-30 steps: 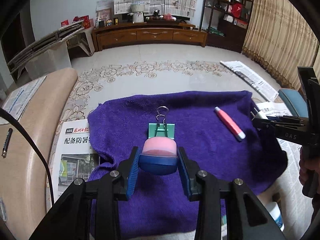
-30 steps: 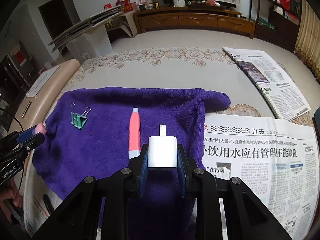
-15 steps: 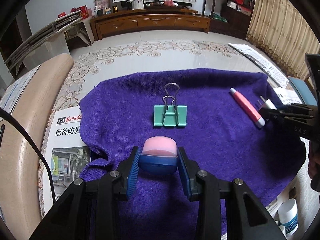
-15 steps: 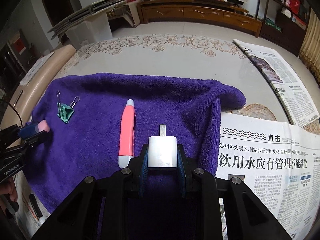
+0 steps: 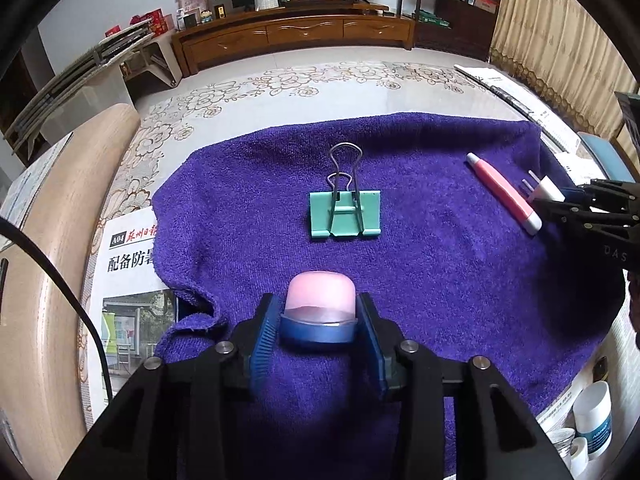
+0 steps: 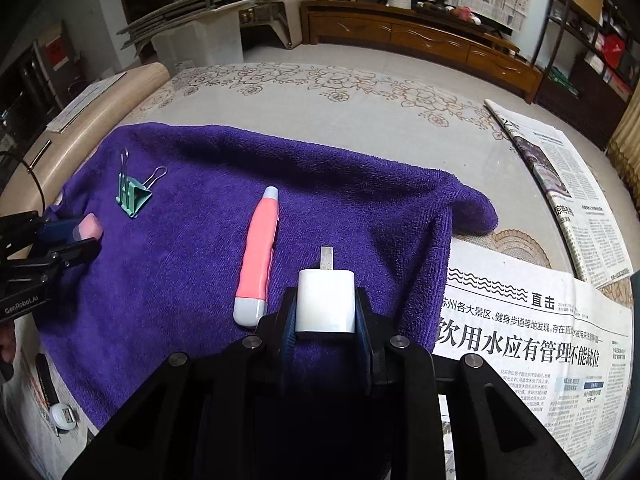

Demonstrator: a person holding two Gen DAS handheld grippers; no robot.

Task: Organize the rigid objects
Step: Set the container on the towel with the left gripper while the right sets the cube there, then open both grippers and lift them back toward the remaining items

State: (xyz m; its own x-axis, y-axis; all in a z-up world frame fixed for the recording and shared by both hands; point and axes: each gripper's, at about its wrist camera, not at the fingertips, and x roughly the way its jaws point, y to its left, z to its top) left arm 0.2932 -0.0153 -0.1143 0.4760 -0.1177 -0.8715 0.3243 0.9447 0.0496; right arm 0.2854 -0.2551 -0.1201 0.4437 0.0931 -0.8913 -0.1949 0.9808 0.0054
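Note:
My left gripper (image 5: 318, 322) is shut on a pink eraser in a blue sleeve (image 5: 319, 307), held low over the near left part of a purple towel (image 5: 440, 280). My right gripper (image 6: 325, 312) is shut on a white plug adapter (image 6: 326, 304), prongs forward, over the towel's (image 6: 180, 272) right side. A green binder clip (image 5: 345, 216) lies on the towel ahead of the left gripper; it also shows in the right wrist view (image 6: 133, 196). A pink utility knife (image 6: 258, 256) lies just left of the adapter, and shows in the left wrist view (image 5: 506, 194).
Newspapers (image 6: 528, 340) lie under and right of the towel, with another sheet (image 5: 128, 292) at its left. A wooden bench edge (image 5: 48, 240) runs along the left. White bottles (image 5: 592, 420) stand at the lower right. A patterned rug (image 6: 320, 92) lies beyond.
Both grippers have dropped lower and moved forward over the towel, each still holding its object. The clip and knife now look nearer; they have not moved.

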